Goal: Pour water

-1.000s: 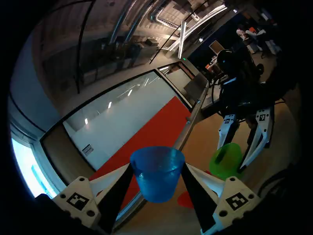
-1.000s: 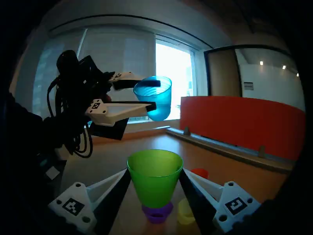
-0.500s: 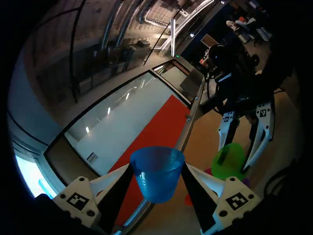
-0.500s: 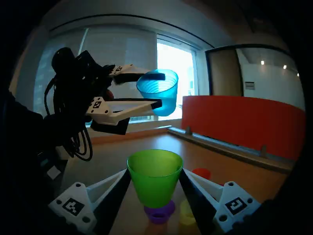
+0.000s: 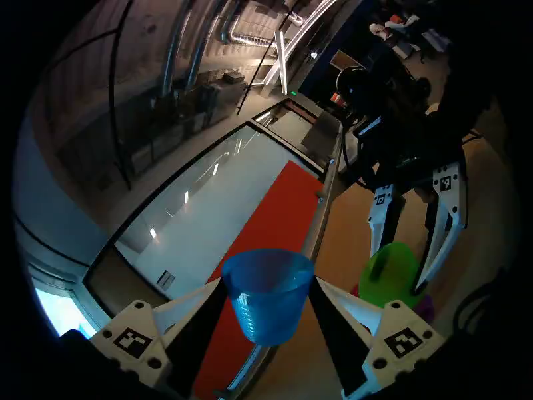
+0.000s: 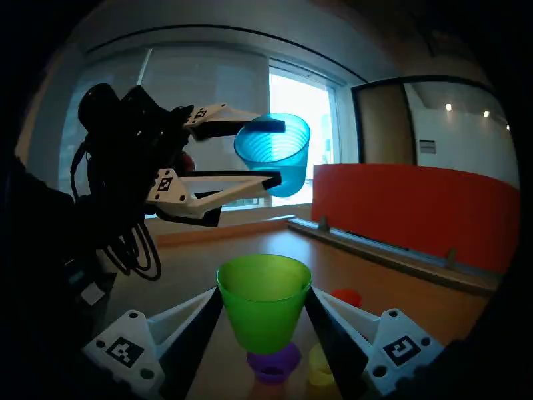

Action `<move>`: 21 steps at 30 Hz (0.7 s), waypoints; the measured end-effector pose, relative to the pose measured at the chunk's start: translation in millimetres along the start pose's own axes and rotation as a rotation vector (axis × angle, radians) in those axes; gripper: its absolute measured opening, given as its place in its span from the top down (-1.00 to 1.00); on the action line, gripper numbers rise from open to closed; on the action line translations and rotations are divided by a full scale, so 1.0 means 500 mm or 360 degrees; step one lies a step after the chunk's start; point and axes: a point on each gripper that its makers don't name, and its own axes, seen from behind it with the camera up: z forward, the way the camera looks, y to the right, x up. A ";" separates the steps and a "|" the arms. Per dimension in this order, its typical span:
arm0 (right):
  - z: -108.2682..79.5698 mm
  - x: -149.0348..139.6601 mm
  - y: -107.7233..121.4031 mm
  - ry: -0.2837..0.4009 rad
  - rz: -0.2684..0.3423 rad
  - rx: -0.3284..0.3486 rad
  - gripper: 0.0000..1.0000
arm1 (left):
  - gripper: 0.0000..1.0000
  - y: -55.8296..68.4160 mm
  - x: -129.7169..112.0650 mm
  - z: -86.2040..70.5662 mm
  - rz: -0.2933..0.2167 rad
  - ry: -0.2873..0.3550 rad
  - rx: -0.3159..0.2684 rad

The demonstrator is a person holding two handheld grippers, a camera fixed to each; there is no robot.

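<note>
The left gripper [image 5: 268, 285] is clenched on the blue cup [image 5: 268, 303], one finger pressing each side of its wall. In the right gripper view this cup hangs in the air at about 12 o'clock, tipped so that its mouth and ribbed inside face the camera. It is higher than the green cup [image 6: 264, 303] and apart from it. Whether there is water in either cup cannot be told.

The right gripper [image 6: 264, 293] grasps the green cup upright, both fingers against its sides, just above the bench [image 6: 193, 267]. In the left gripper view the green cup sits at about 4 o'clock, between the right gripper's white fingers, with a dark bundle of cables and a hand above them.

In the right gripper view a purple cup [image 6: 273, 367] lies on the bench under the green cup at 6 o'clock. A yellow cup [image 6: 320, 372] is just beside it at 5 o'clock. A red cup [image 6: 346, 297] stands farther back at 4 o'clock.

A red panel [image 6: 413, 207] runs along the far edge of the bench at 3 o'clock. A bright window [image 6: 300, 100] is behind the blue cup at 12 o'clock.
</note>
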 end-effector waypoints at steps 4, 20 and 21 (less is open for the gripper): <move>0.002 0.002 -0.001 -0.0001 -0.0003 0.0000 -0.76 | -0.69 0.000 0.000 0.001 0.0044 -0.0004 0.0005; 0.009 0.006 -0.006 -0.0002 -0.0010 0.0010 -0.76 | -0.69 -0.006 0.012 0.007 0.0184 -0.0001 0.0016; 0.009 0.006 -0.006 -0.0002 -0.0010 0.0011 -0.76 | -0.69 -0.006 0.013 0.007 0.0191 0.0000 0.0017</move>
